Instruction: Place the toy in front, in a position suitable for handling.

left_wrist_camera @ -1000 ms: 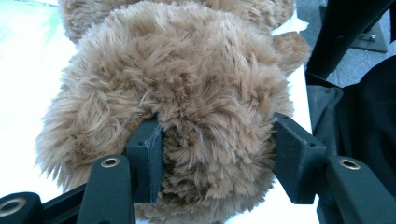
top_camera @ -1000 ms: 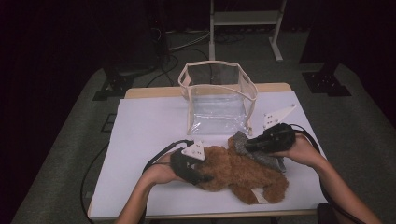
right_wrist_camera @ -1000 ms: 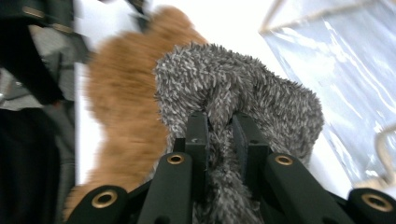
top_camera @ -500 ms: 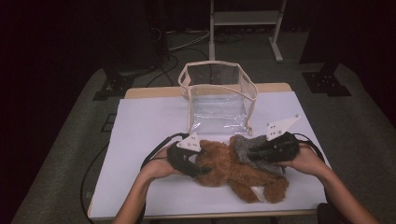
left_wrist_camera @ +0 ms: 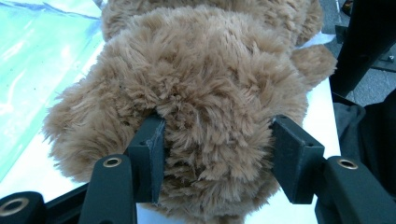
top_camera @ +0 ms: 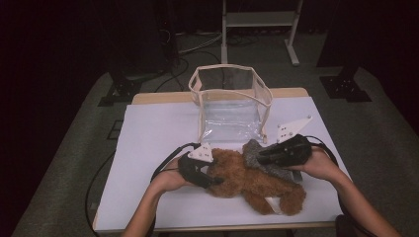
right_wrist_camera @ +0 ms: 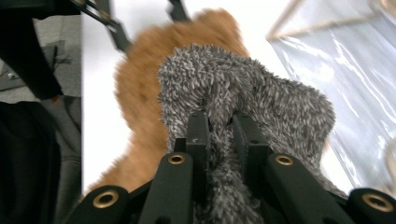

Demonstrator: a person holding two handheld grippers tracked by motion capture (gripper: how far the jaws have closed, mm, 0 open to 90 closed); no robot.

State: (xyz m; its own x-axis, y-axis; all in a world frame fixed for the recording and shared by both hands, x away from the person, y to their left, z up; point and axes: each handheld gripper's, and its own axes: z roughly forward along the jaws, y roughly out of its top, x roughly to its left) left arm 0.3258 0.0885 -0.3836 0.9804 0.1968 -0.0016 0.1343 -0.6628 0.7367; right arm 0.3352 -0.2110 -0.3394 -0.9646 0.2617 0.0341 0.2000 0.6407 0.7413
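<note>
A brown plush teddy bear (top_camera: 249,180) lies on the white table (top_camera: 153,133), in front of the clear plastic bag (top_camera: 231,106) with cream trim, which stands upright with its mouth open and well apart from the table's near edge. The bear lies near the bag's front wall, its body running from just left of the bag's middle down toward the near right. A grey fuzzy cloth (top_camera: 262,158) lies against the bear on the side nearer the bag's right corner. The left gripper (top_camera: 205,178) comes at the bear's end farthest from that corner; in the left gripper view its jaws straddle a rounded bulge of brown plush (left_wrist_camera: 210,107), both pads sunk into the fur, and they have just been closing with the bear between them, so it is grasping the toy. The right gripper (top_camera: 262,157) sits in front of the bag's right corner, pointing toward the bear; in the right gripper view its jaws are clenched close together on a pinched fold of the grey cloth (right_wrist_camera: 243,98), with the bear (right_wrist_camera: 140,93) behind it and the bag's clear wall (right_wrist_camera: 345,60) to one side.
</note>
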